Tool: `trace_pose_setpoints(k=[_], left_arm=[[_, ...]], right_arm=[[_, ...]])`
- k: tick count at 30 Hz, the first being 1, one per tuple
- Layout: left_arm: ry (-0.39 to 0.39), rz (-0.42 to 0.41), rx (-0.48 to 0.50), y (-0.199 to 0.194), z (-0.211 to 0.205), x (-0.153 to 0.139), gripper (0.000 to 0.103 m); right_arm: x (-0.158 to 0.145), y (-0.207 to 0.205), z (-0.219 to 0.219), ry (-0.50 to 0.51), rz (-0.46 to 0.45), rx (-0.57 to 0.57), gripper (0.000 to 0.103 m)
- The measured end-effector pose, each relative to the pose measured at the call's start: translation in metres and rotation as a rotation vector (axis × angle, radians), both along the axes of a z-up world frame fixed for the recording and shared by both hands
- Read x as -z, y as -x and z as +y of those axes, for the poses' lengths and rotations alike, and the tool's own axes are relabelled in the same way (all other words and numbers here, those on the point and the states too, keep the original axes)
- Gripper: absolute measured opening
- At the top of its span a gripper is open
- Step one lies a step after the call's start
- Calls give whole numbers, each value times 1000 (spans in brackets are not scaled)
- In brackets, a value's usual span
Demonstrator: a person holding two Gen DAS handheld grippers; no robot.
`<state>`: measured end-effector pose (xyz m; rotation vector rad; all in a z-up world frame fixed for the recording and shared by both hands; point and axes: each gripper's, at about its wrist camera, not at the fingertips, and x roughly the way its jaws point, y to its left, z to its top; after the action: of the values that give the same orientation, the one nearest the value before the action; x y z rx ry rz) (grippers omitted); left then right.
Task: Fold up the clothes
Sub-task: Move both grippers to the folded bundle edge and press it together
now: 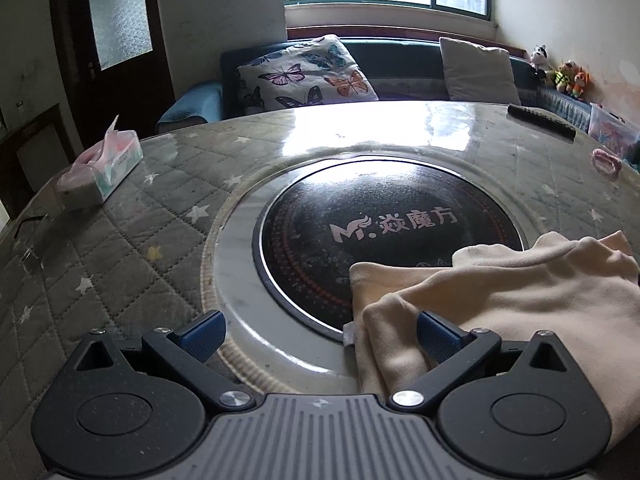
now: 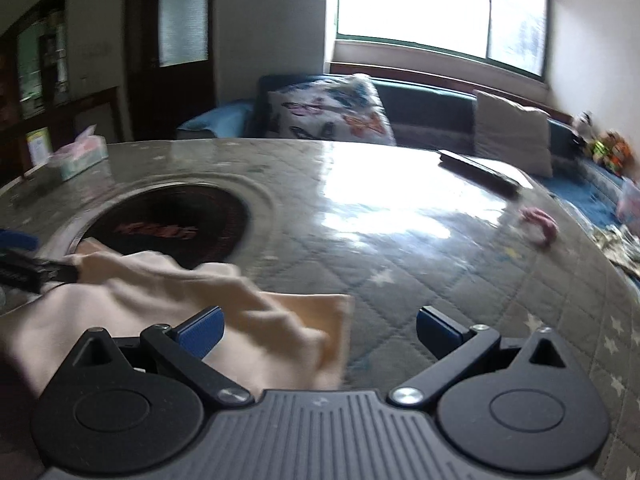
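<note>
cream garment [image 1: 500, 292] bunched on the table [image 1: 132, 240], both grippers spread.
left gripper [image 1: 320, 336] and right gripper [image 2: 320, 332] hold nothing; cloth overlaps the round hob [image 1: 360, 236].

We find open bench [image 1: 132, 240] between the tissue box [image 1: 100, 168] at far left and the cream garment [image 1: 500, 292] at near right; a remote [image 2: 478, 172] and pink ring [image 2: 540, 224] obstruct the far right.
</note>
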<state>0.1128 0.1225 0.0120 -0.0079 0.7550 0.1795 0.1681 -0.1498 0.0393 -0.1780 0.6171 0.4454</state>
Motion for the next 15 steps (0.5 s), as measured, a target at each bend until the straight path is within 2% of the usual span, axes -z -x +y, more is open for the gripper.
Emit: trace_pose_setpoints(k=[9,15], left_arm=[[67,-8,-36,17,16,-8,103],[98,-27,-70,27,25,-15,103]], right_arm=[[-10,44,43,28,-25,-213,103],[-5,71,80,62,-14,-362,96]])
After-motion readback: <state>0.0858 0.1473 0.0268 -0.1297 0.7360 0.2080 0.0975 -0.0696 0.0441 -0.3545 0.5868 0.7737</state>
